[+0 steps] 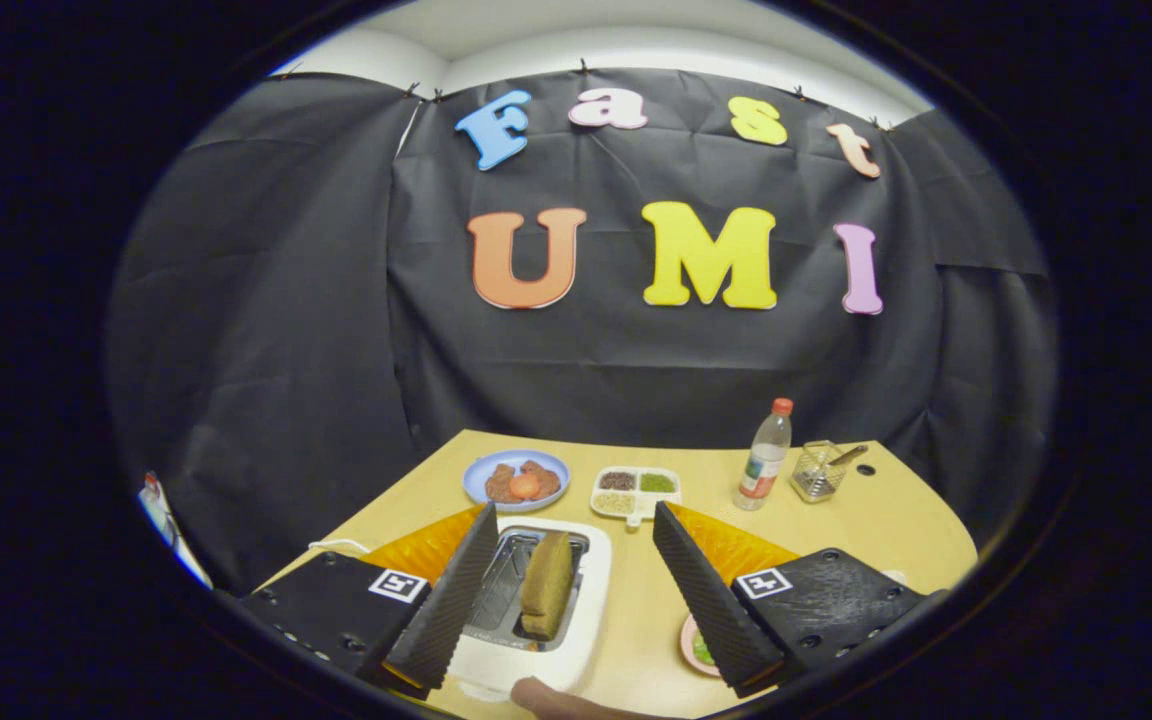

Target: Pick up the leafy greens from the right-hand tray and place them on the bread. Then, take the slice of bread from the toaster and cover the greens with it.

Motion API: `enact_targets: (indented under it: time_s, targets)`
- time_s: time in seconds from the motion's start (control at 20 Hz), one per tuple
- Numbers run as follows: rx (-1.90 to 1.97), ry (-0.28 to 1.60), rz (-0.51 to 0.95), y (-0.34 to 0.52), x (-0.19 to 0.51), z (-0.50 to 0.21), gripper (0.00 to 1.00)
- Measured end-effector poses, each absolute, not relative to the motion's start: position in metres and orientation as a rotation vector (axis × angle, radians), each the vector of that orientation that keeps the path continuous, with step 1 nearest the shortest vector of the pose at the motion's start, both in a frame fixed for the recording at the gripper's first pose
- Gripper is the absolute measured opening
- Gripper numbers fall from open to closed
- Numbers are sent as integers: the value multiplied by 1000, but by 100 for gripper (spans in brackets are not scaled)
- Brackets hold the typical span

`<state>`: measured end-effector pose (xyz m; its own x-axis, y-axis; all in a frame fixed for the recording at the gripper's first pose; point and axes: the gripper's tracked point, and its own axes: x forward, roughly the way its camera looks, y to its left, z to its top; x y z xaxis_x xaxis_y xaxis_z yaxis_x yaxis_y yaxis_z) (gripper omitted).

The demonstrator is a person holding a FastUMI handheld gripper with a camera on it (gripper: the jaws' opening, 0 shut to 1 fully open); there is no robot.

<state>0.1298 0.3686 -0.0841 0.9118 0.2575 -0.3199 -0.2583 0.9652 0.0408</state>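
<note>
My gripper (572,580) is open, its two black ribbed fingers spread wide with nothing held. Between them, nearer the left finger (456,590), stands a white toaster (546,640) with a brown slice of bread (546,585) upright in its right slot. Under the right finger (706,600) a pink tray (688,645) peeks out with a bit of leafy greens (703,650) on it. Beyond the fingers a blue plate (482,470) holds brown bread (502,484) topped with a red tomato slice (524,485).
A white divided dish (636,492) of seeds and green bits sits behind the toaster. A clear bottle with a red cap (766,455) and a wire basket (816,470) stand at the back right of the wooden table (896,530). A fingertip (551,700) shows below the toaster.
</note>
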Motion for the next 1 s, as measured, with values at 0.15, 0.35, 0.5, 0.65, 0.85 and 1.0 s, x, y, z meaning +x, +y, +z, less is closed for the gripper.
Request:
enact_targets:
  time_s: [0.15,0.35,0.5,0.65,0.85,1.0]
  targets:
    - [-12,382,263,384,136,-109,96]
    - [-3,472,269,394,145,-138,96]
    - [-3,517,264,394,151,-147,92]
    - [-14,564,285,401,148,-154,74]
    - [-80,577,278,400,145,-157,59]
    - [-89,578,281,405,147,-160,48]
